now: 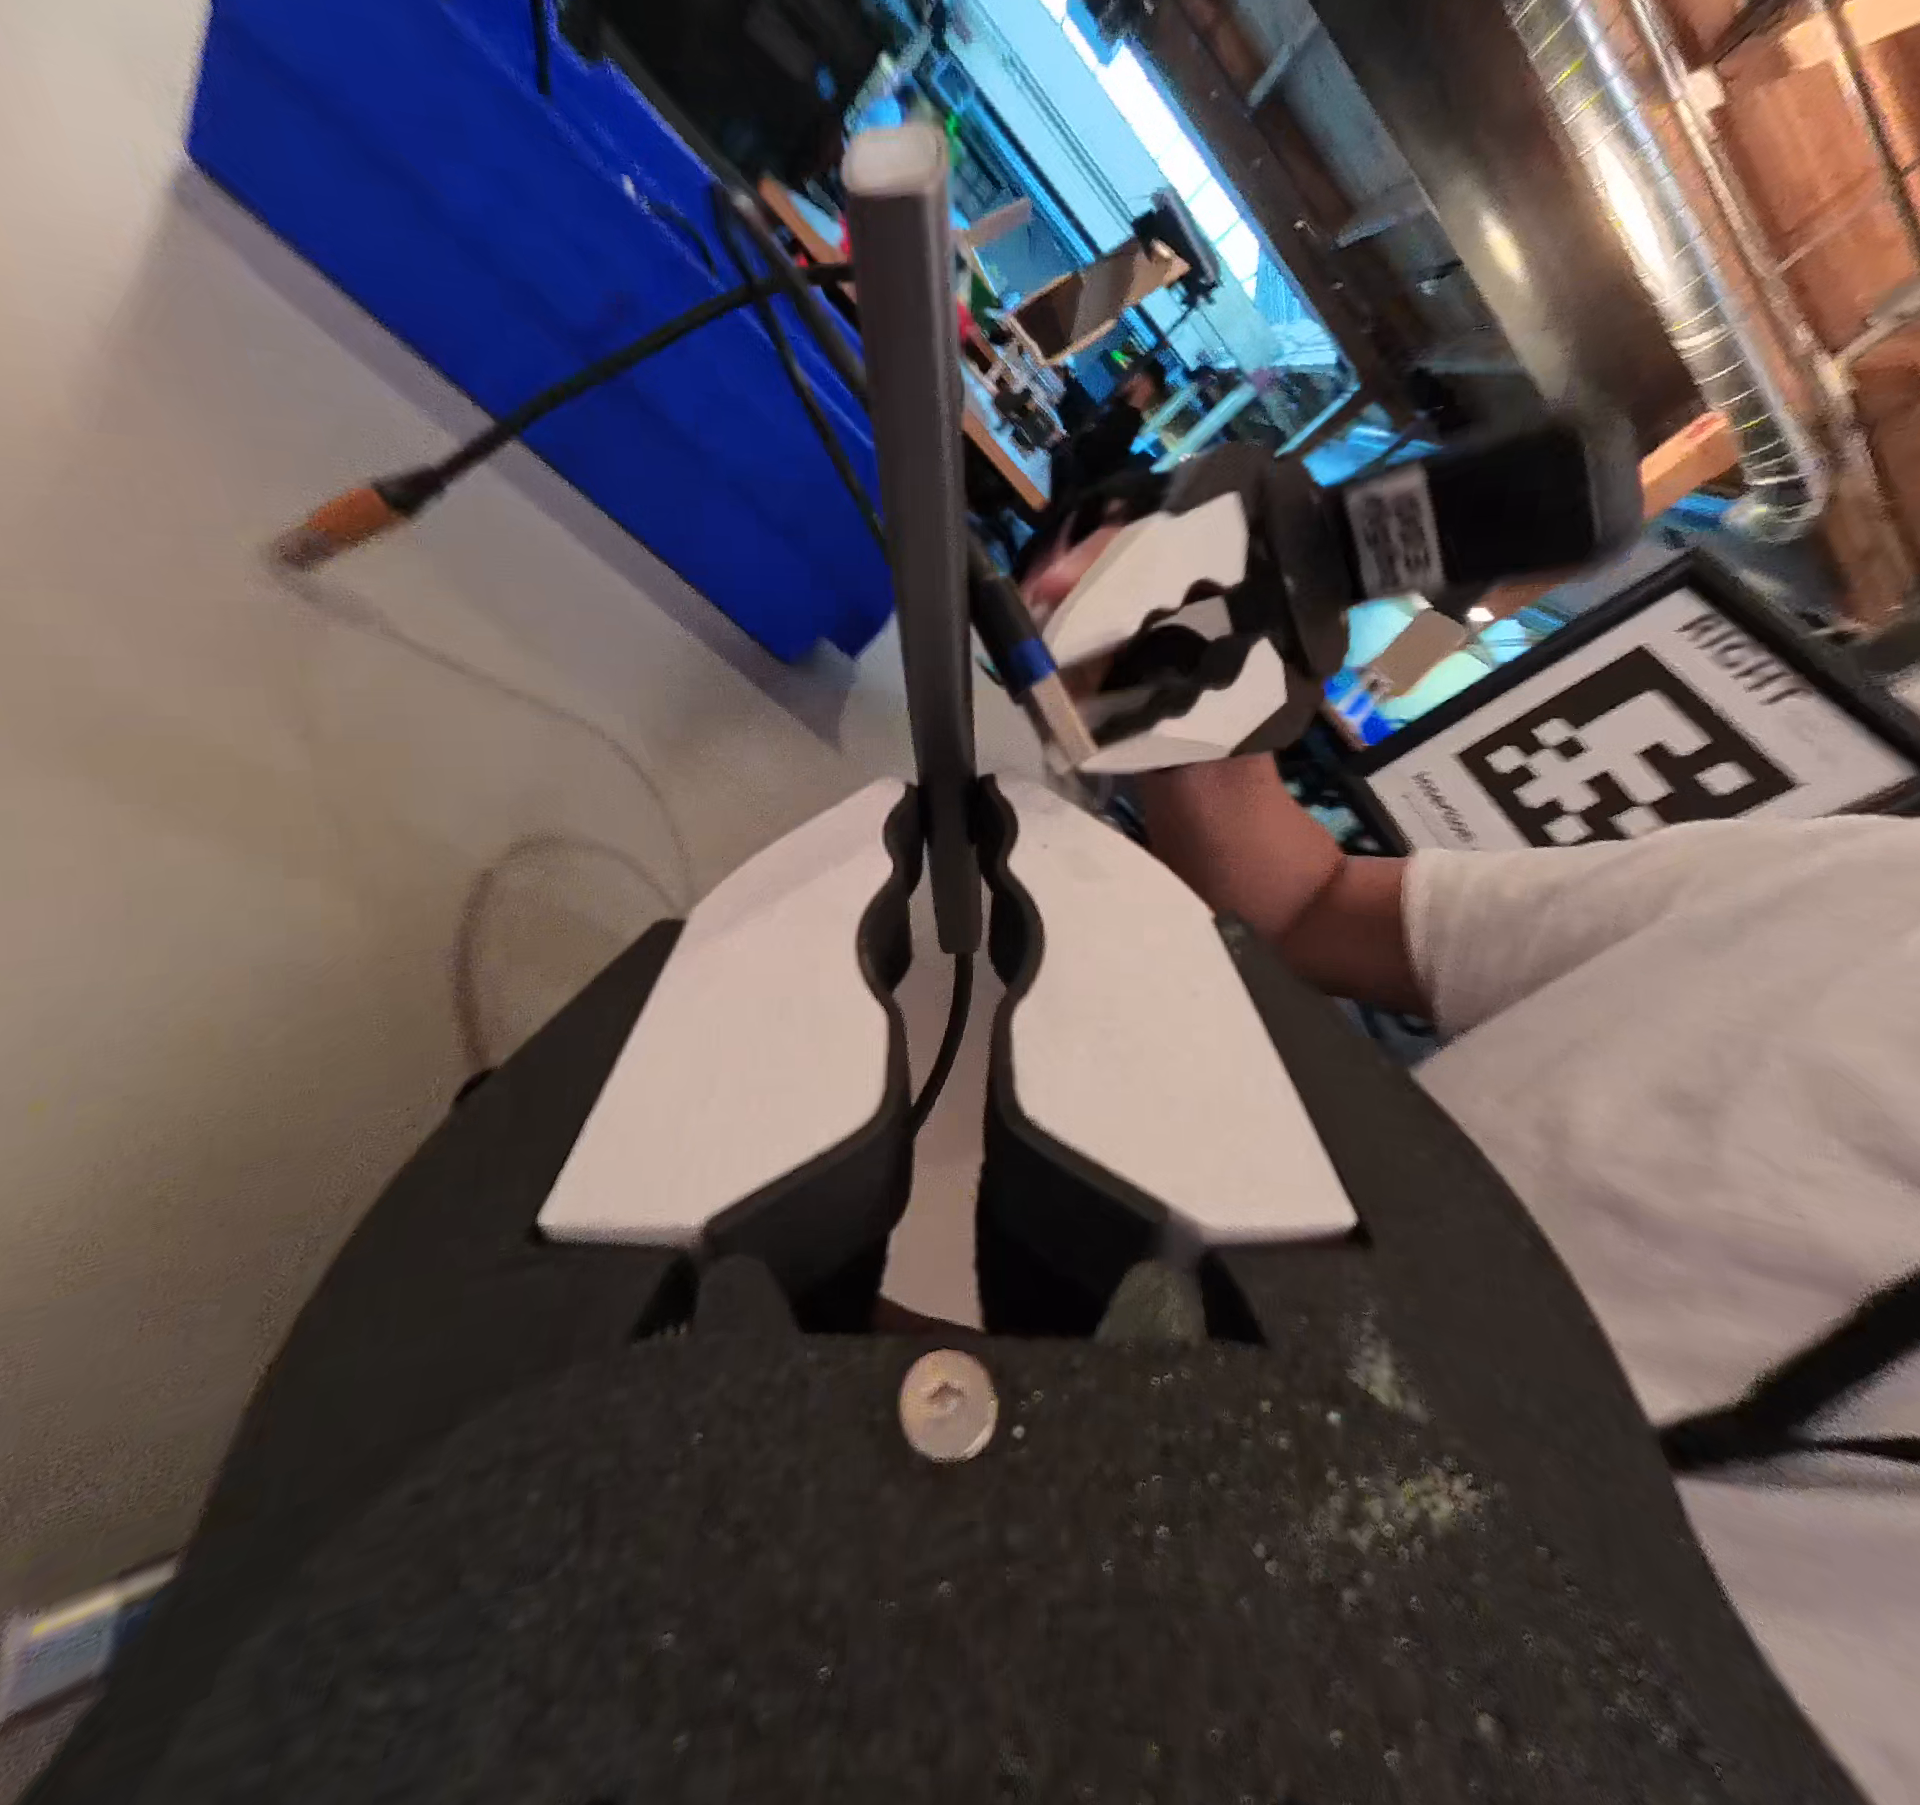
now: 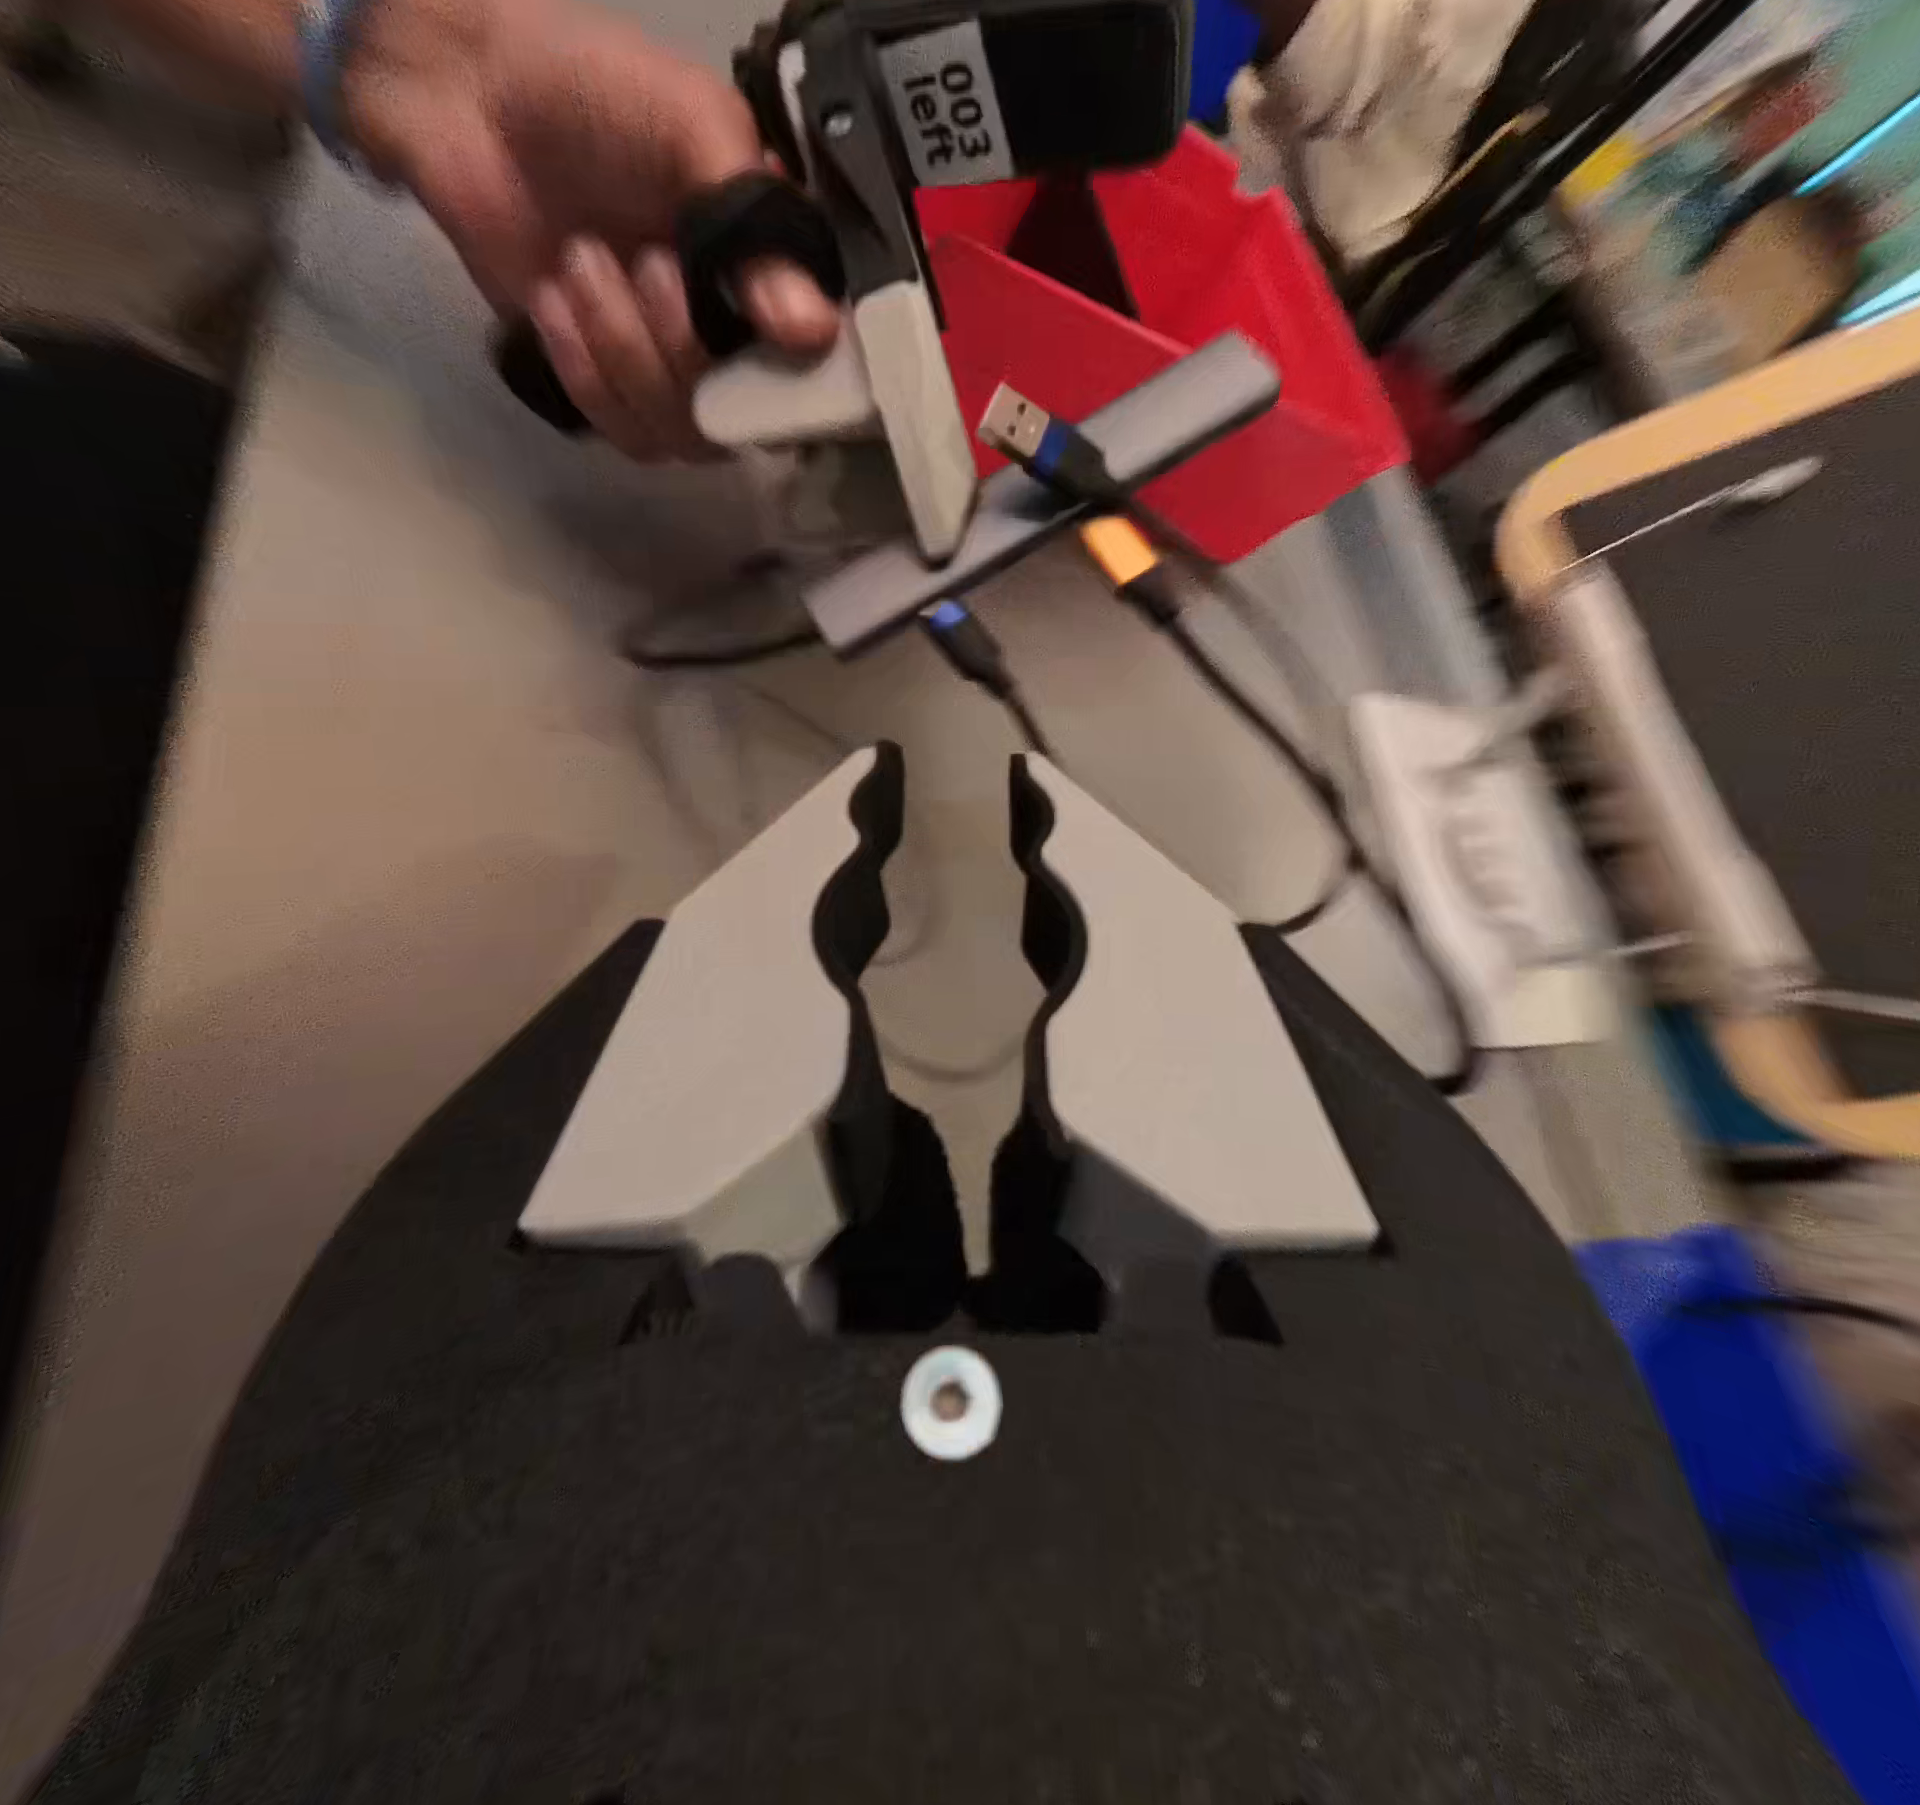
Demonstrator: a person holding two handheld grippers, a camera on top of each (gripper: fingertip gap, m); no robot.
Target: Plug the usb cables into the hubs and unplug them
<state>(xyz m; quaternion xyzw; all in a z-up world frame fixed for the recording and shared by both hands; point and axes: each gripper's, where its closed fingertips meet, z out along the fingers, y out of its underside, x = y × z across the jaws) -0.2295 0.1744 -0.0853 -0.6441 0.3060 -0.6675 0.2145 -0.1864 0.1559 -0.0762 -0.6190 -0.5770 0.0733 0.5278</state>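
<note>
Presently, the left gripper [image 1: 945,799] is clamped on one end of the slim grey hub [image 1: 914,508]. It holds the hub clear of the white table [image 1: 208,820] with the long body projecting forward. Judgement: this grip keeps the port edge exposed and steady for the other tool.

The right gripper [image 2: 945,768] stands narrowly open with nothing between its fingers. It faces the hub from just beside it.

A blue-banded plug [image 2: 1023,430] lies across the hub with its metal end bare, so it is not inserted. A second blue-banded plug [image 2: 951,617] meets the hub's lower edge. Whether it is seated cannot be told through the blur.

The orange plug [image 1: 343,519] rests on the table, apart from the hub, near the blue bin [image 1: 468,197].

Judgement: the right tool is empty in order to take a plug, and alignment with the port is the main risk.
</note>
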